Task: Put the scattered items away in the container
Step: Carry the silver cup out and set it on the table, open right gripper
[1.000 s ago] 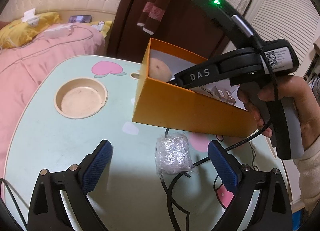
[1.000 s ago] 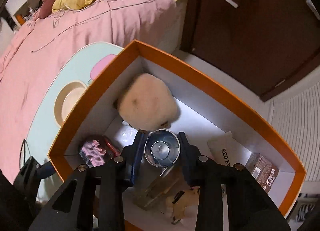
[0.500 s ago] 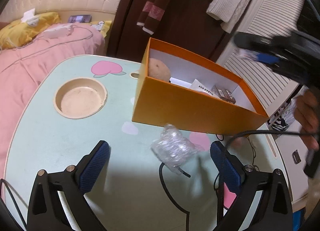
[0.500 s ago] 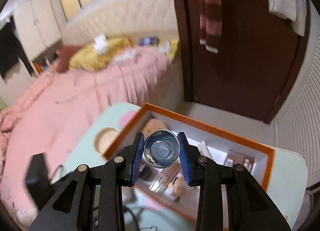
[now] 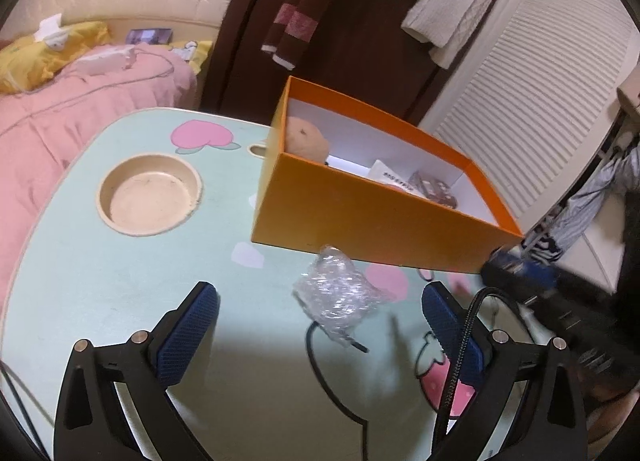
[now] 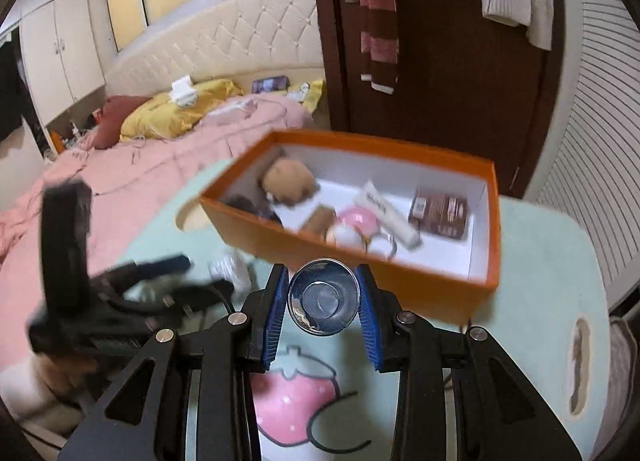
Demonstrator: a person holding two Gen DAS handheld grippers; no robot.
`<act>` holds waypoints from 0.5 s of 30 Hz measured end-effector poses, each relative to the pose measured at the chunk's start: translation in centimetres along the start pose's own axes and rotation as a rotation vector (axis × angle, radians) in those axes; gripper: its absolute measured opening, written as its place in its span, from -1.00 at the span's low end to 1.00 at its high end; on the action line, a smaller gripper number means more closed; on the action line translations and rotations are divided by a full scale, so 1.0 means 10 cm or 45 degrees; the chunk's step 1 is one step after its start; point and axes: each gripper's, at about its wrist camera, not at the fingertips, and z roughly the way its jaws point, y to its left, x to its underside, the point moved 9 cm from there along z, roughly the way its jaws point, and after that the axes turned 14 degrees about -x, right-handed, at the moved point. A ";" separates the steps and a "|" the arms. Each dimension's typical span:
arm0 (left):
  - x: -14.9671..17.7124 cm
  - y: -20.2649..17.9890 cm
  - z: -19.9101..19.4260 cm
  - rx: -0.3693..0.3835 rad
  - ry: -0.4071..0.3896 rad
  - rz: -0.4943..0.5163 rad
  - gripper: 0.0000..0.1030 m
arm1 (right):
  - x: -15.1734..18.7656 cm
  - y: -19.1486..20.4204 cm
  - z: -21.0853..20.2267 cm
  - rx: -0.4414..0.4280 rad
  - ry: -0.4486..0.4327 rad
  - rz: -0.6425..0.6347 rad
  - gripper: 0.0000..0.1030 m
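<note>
An orange box [image 5: 360, 217] with a white inside stands on the mint table [image 5: 100, 281]. It holds a plush toy [image 5: 306, 137], a white tube and a brown packet [image 6: 440, 209]. A crumpled clear plastic wrap [image 5: 340, 293] lies on the table in front of the box, between the tips of my open left gripper [image 5: 320, 325]. My right gripper [image 6: 323, 311] is shut on a small metal cup [image 6: 323, 303] and holds it above the table, on the near side of the box [image 6: 360, 261]. The right gripper shows blurred at the right of the left wrist view [image 5: 532, 281].
A round recessed cup holder [image 5: 150, 193] sits in the table at left. A black cable [image 5: 332, 381] runs across the table near the wrap. A pink bed [image 5: 80, 101] is behind left, a dark door [image 5: 340, 41] behind the box.
My right gripper, still shut on the metal cup, has lifted out of the box and pulled back to its near side. The plastic wrap shifted slightly. The left gripper stayed open.
</note>
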 end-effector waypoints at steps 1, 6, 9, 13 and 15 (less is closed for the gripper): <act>0.00 -0.01 0.00 0.013 0.002 -0.004 0.98 | 0.07 -0.01 0.02 0.030 0.011 -0.015 -0.30; 0.01 -0.05 -0.01 0.028 0.008 0.004 0.98 | 0.24 -0.19 0.17 0.088 0.044 0.004 -0.30; 0.00 -0.09 -0.07 0.065 -0.017 0.009 0.98 | 0.35 -0.35 0.25 0.091 0.065 0.104 -0.31; -0.01 -0.20 -0.17 0.127 -0.058 0.043 0.98 | 0.39 -0.41 0.22 0.090 0.051 0.144 -0.31; -0.01 -0.24 -0.21 0.153 -0.069 0.053 0.98 | 0.40 -0.42 0.21 0.095 0.047 0.148 -0.31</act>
